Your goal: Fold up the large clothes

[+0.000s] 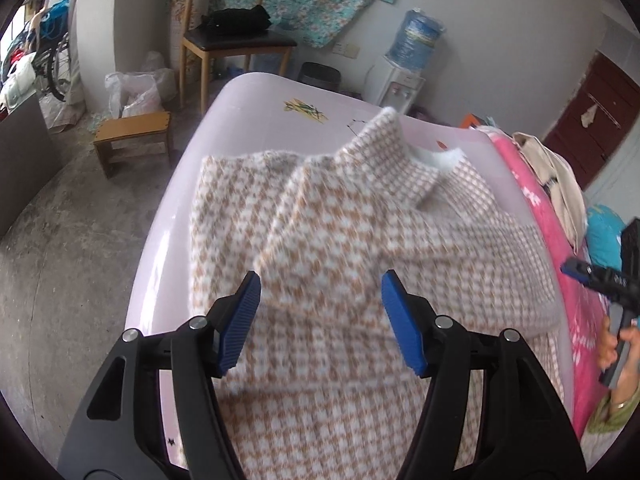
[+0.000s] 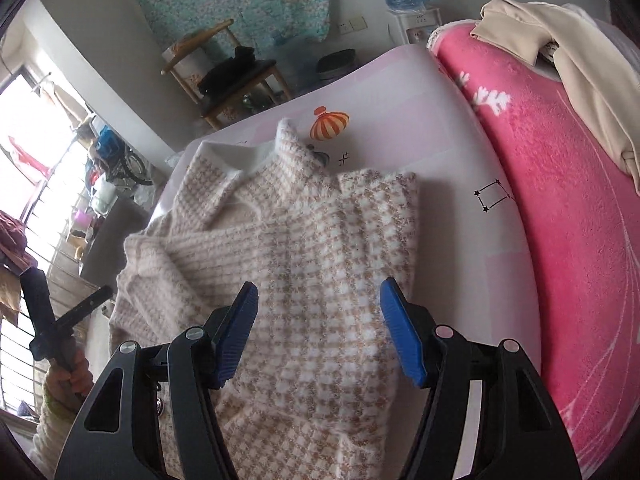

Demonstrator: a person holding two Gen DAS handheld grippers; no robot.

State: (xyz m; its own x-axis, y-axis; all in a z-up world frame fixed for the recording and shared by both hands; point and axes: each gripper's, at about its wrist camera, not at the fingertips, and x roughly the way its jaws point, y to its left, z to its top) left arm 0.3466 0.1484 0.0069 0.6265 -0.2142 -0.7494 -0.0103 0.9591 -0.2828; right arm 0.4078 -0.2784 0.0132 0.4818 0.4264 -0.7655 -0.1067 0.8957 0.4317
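1. The coat (image 1: 344, 232) is fuzzy knit, checked tan and white, with a white lining at the collar; it lies across the middle of the mat (image 1: 256, 96), sleeves folded over its body.
2. The mat is smooth, pale pink and glossy, with printed drawings near its far edge.
3. A plush pink blanket (image 2: 560, 184) borders the mat's right edge, carrying a cream garment (image 2: 560, 52).
4. The left gripper (image 1: 320, 292) and right gripper (image 2: 318, 300) hover with ribbed blue pads wide apart, gripping nothing.
5. A wooden chair (image 1: 232, 40) and stool (image 1: 134, 136) stand beyond the mat.
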